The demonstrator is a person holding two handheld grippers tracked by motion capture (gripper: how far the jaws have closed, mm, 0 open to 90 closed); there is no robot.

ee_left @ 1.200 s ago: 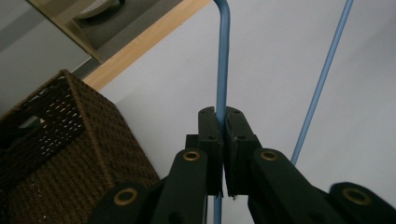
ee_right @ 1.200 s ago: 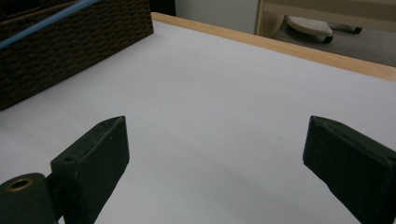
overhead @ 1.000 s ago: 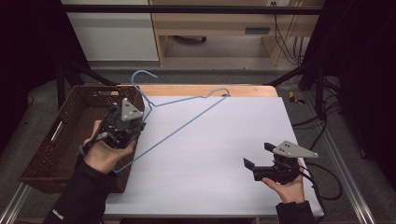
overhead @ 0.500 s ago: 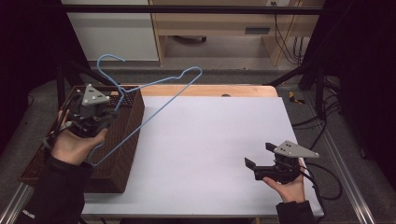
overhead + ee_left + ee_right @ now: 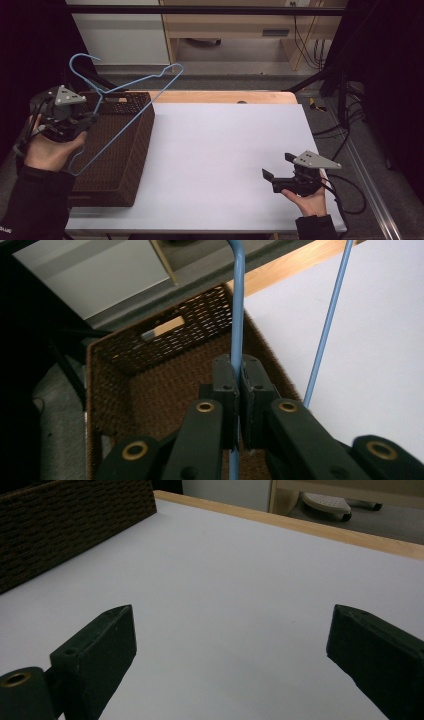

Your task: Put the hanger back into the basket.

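Observation:
A light blue wire hanger hangs in the air over the brown wicker basket at the table's left. My left gripper is shut on one wire of the hanger; in the left gripper view its pads pinch the wire above the basket's inside. The hook points up and away, past the basket's far rim. My right gripper rests low over the white table at the front right, jaws wide apart with nothing between them. In the right gripper view only bare table lies between its fingertips.
The basket's wall lies far left of the right gripper. A wooden strip edges the table's far side. Black frame bars and cables stand to the right of the table.
My left gripper has carried the hanger leftward and a little upward, from the table's edge to above the basket. The right gripper has stayed where it was.

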